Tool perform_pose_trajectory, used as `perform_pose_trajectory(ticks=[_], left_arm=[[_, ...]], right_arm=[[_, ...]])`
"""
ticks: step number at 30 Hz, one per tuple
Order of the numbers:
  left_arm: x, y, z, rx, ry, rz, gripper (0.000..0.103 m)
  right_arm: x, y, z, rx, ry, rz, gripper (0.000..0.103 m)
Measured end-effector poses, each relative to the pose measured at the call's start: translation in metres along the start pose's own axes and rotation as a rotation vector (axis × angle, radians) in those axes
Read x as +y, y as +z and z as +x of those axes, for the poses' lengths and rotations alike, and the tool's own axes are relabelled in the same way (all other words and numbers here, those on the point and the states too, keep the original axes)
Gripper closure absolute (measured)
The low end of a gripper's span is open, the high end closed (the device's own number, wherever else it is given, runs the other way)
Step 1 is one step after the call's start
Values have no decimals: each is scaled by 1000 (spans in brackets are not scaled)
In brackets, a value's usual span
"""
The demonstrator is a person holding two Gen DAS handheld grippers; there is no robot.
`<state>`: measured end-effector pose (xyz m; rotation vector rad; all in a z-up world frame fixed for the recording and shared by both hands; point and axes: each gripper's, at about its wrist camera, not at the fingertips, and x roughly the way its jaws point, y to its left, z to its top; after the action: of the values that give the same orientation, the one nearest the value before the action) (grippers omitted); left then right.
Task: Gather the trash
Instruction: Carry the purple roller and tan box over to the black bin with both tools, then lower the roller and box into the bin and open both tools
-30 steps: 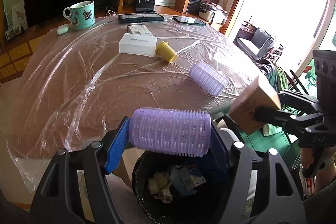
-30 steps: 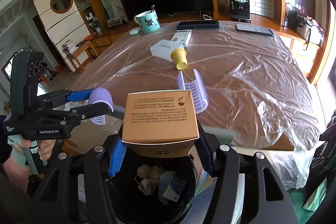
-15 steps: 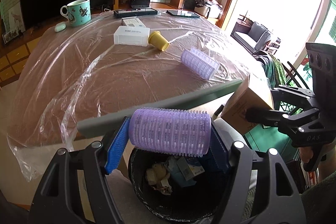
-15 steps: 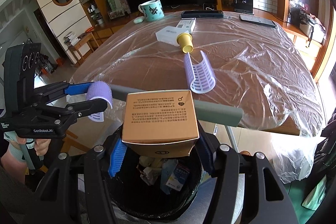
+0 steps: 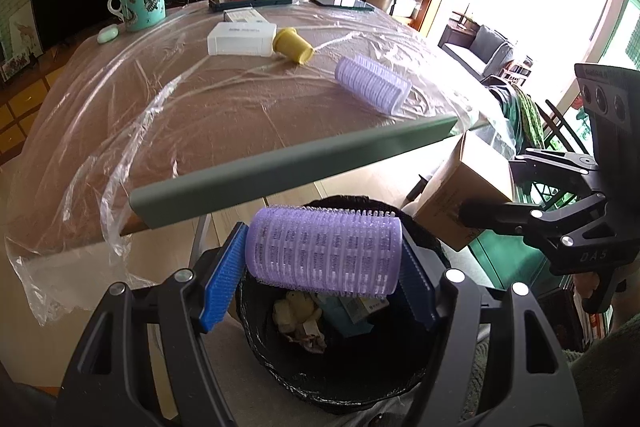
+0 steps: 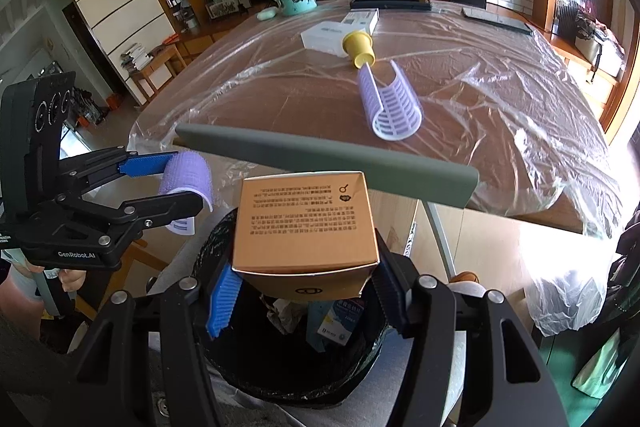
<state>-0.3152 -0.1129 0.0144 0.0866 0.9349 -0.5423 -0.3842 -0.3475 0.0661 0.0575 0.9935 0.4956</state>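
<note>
Two held items above bin (image 5: 280, 367)

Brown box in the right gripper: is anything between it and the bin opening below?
Nothing visible blocks it. The brown box hangs directly over the open black bin, with only trash already inside beneath it. The grey chair back sits beyond the box, not under it.

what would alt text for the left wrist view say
The left claw grips a purple ribbed hair roller over a black-lined trash bin, beside the right claw holding a brown cardboard box.
</note>
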Motion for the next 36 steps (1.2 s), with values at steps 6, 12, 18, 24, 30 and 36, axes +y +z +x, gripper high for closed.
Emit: perform_pose_trajectory(ticks=[6,12,18,24,30,36], left_arm=[[-2,-6,9,28,9,17,32],[-1,-11,17,53,12,19,32],[2,-15,25,77,18,13,32],[4,-20,33,100,31,18,32],[5,-23,41,121,36,25,32],[5,-24,49,141,37,30,32]], right_arm=[[1,-7,7,26,-6,1,44],[3,-13,15,54,-11,-3,44],[3,-17,24,80,-11,-1,44],[2,-20,34,109,-11,2,44],[2,-23,44,133,-17,-2,44],[0,-25,52,152,-17,4,44]])
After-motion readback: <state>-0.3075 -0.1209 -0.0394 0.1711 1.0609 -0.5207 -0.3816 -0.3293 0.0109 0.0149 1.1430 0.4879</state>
